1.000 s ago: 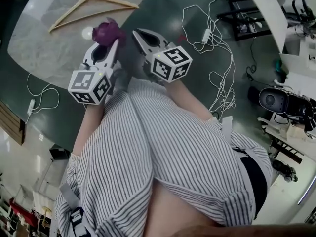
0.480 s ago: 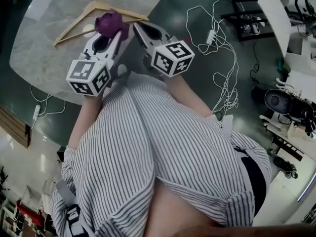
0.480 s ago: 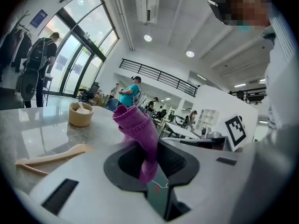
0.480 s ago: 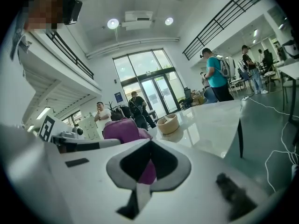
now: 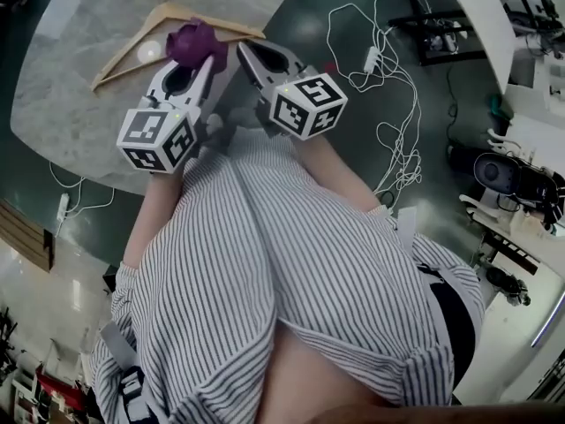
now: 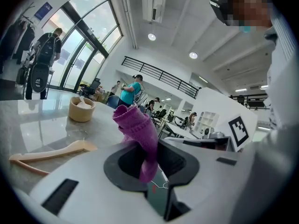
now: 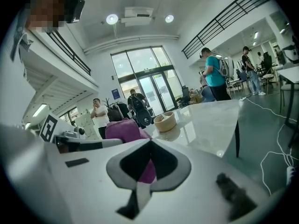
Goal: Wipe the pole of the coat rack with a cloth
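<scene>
A purple cloth [image 5: 193, 42] is bunched up and pinched in my left gripper [image 5: 201, 62], held over the edge of a marble table [image 5: 79, 87]. In the left gripper view the purple cloth [image 6: 136, 130] stands up between the jaws of my left gripper [image 6: 145, 148] and hangs into the gap. My right gripper [image 5: 246, 53] is close on its right, shut with nothing in it. In the right gripper view the tips of my right gripper [image 7: 150, 143] meet, and the purple cloth [image 7: 122, 129] shows just beyond them to the left. No coat rack pole is near either gripper.
A wooden hanger [image 5: 168, 20] lies on the marble table beyond the cloth. A wooden bowl [image 6: 81, 108] stands farther back on it. White cables [image 5: 388, 104] and a power strip trail over the dark floor at the right. Several people [image 7: 212, 76] stand far off.
Both grippers have moved forward together, so the cloth now hangs nearer the hanger over the table edge. The grip on the cloth is unchanged.
</scene>
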{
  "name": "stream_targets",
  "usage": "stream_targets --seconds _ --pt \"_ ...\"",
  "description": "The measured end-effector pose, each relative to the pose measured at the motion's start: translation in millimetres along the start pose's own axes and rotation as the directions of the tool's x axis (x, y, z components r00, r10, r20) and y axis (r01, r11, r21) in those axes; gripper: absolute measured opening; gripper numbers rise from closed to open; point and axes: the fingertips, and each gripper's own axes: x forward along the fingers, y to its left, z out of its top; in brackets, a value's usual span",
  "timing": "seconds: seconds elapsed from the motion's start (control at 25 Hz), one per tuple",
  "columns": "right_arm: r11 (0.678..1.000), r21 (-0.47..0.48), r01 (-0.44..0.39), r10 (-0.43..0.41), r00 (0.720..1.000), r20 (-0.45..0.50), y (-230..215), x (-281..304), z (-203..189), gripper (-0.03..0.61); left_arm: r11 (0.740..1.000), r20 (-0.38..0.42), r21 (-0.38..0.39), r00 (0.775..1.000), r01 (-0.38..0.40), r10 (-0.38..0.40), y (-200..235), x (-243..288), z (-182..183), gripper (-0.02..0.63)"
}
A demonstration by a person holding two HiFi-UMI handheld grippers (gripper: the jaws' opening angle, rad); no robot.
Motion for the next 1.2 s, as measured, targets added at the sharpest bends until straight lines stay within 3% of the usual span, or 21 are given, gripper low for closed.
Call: stream_targets --seconds 0.56,1.2 --pt "0.999 -0.018 -0.039 0.039 0.999 0.001 -27.2 1.7 25.6 0.015 0.998 0.011 -0.002 0.998 -0.056 0.056 -4.6 28.1 12.8 0.080" --pt "1.000 0.015 -0.008 0.009 0.997 -0.078 -72.1 -1.6 18.9 0.015 0.996 -0.067 0.007 0.994 -0.086 0.086 -4.6 67.3 6.0 0.080"
